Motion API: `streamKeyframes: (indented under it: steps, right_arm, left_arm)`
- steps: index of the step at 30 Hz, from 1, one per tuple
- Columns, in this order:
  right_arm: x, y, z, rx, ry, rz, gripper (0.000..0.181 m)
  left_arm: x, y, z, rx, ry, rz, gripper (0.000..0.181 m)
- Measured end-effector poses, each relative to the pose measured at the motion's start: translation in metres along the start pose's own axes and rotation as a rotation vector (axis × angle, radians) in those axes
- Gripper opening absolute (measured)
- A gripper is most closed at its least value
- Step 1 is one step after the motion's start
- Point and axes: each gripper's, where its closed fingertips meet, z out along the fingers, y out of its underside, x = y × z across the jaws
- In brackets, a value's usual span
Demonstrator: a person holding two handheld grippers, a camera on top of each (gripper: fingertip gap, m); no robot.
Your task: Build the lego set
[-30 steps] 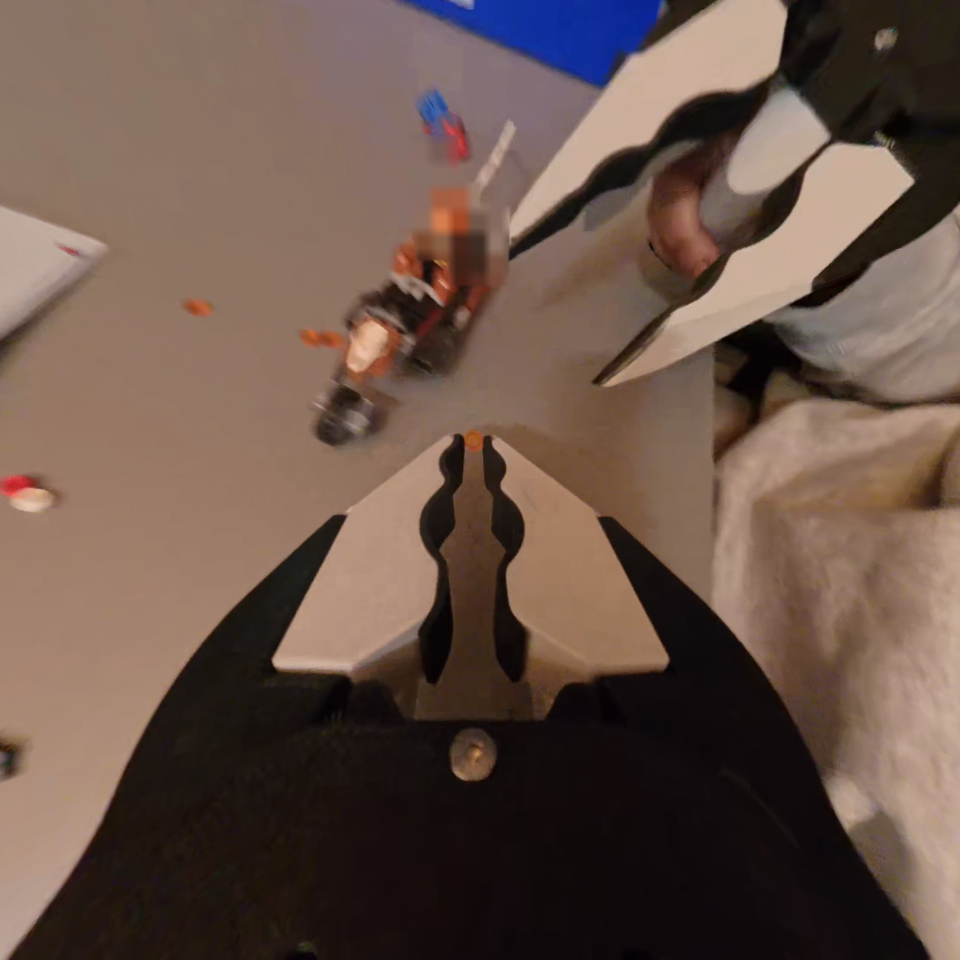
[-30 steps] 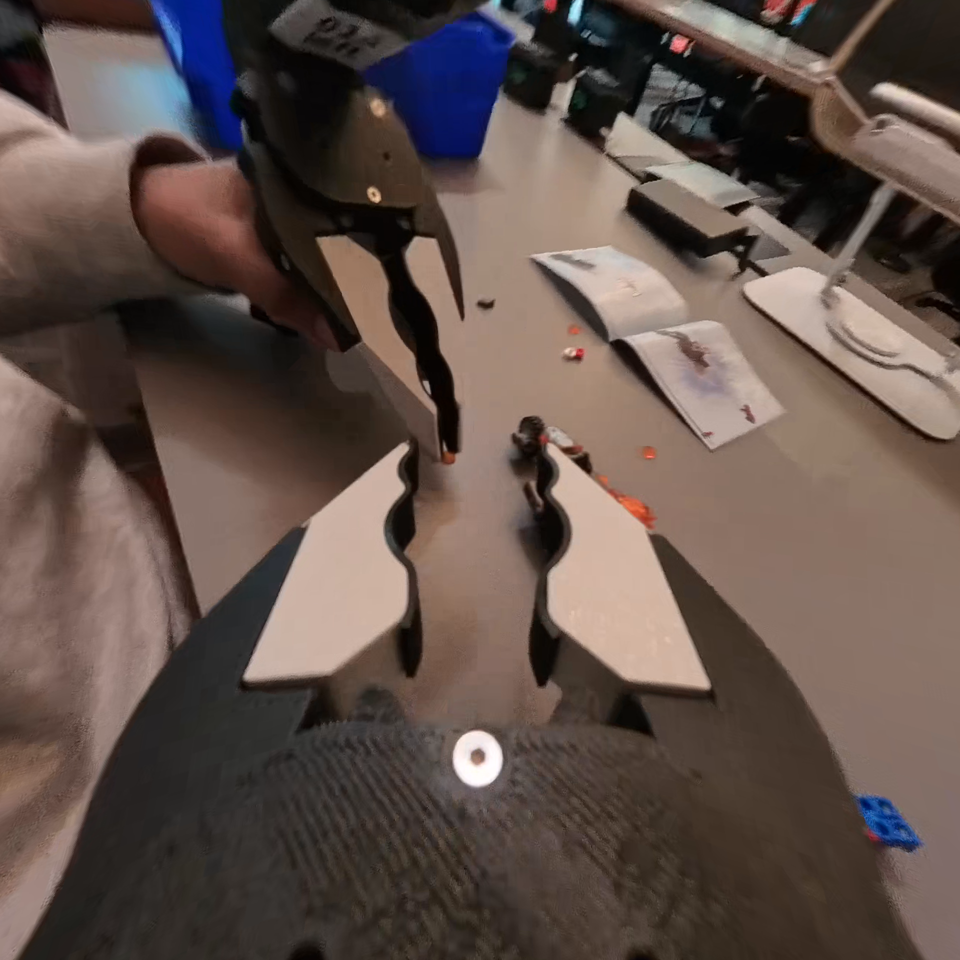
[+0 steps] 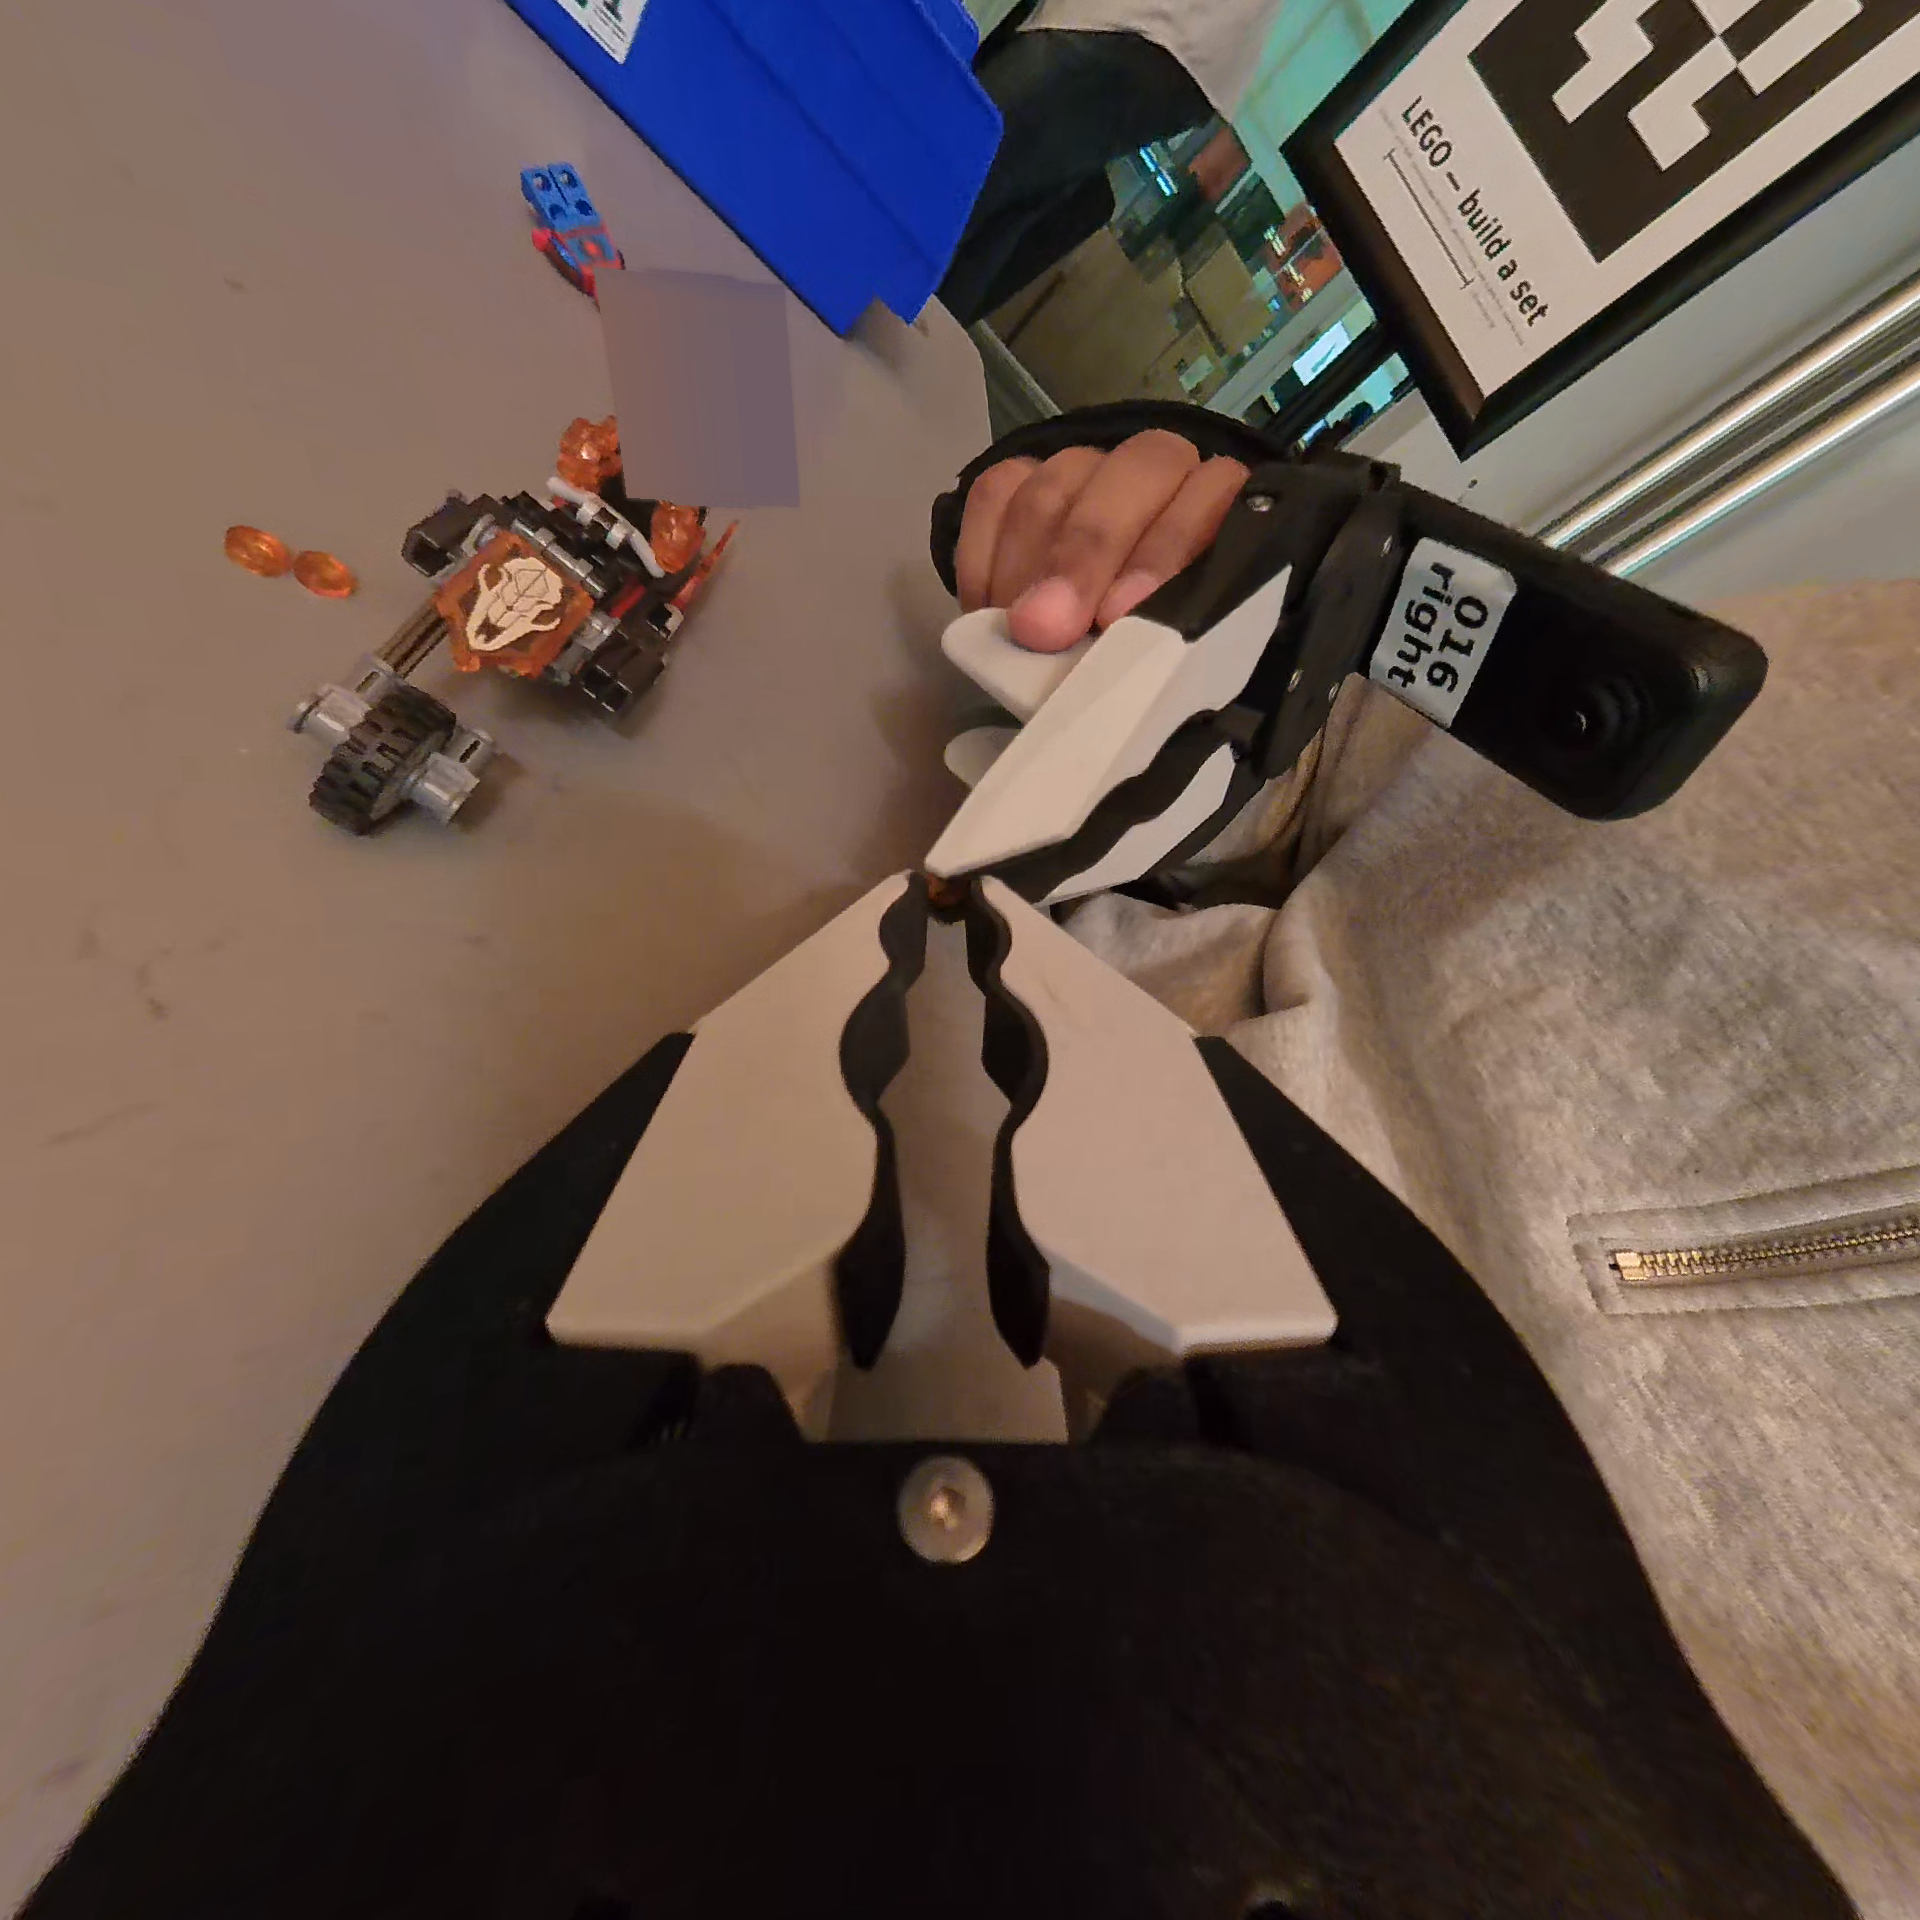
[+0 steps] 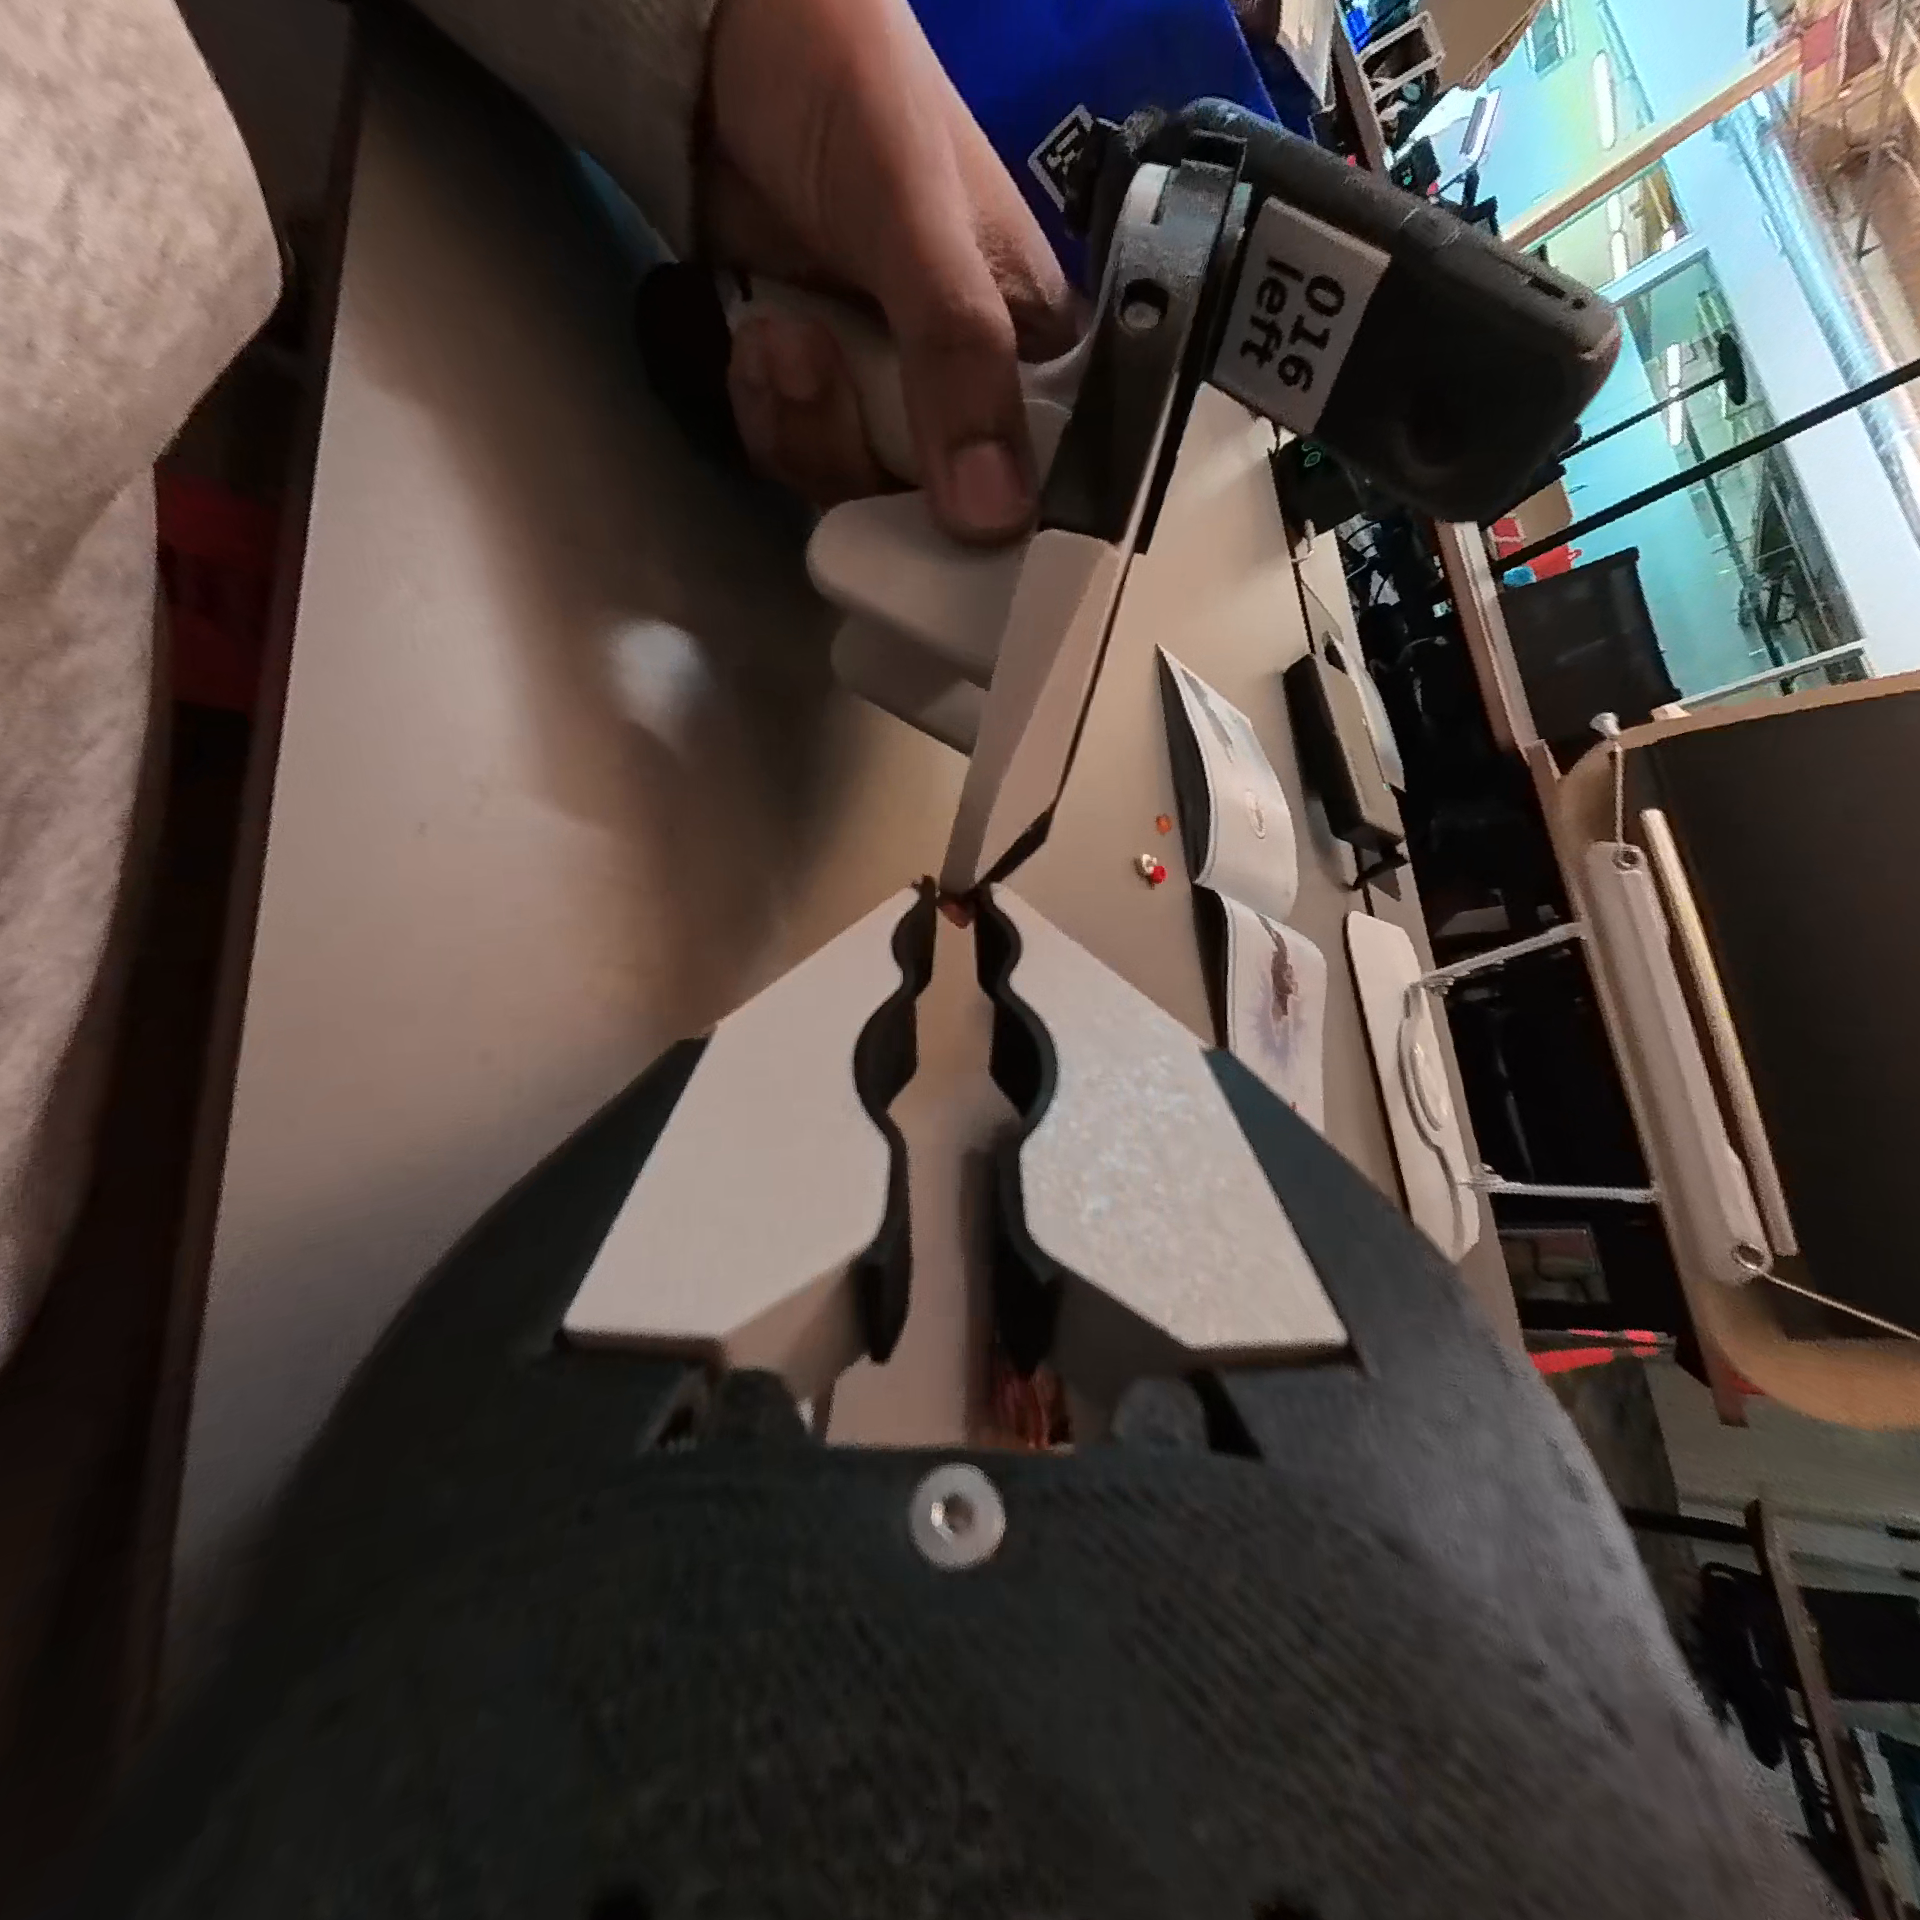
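Tiny orange stud [image 3: 943,894] pinched right at the tips of the left gripper [image 3: 945,902], lifted off the table now instead of hanging over it a second ago. Right gripper [image 4: 954,906] swung in tip to tip, narrowed onto the same piece, up from wide open; looks like a handoff or regrip. Half-built vehicle [image 3: 520,623] sitting well apart on the grey table [image 3: 208,1039], two loose orange discs [image 3: 289,559] beside it. Can't tell which tool really carries the stud; piece mostly hidden.
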Motion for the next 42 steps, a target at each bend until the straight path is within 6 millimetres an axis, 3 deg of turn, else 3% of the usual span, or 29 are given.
streamKeyframes:
  steps: [14, 28, 36, 42]
  right_arm:
    - [0.028, 0.016, 0.008, 0.001, 0.126, 0.176, 0.001]
    - [0.039, 0.019, 0.010, 0.063, 0.189, 0.273, 0.001]
    - [0.050, 0.022, -0.012, 0.088, 0.259, 0.390, 0.000]
    - [0.047, 0.029, -0.028, 0.021, 0.340, 0.328, 0.000]
  left_arm:
    - [0.000, -0.029, -0.025, 0.225, 0.130, -0.097, 0.000]
    - [-0.007, -0.039, -0.036, 0.306, 0.079, -0.081, 0.010]
    - [-0.025, -0.047, -0.036, 0.319, -0.116, 0.010, 0.038]
    - [-0.063, -0.053, -0.005, 0.088, -0.404, 0.202, 0.059]
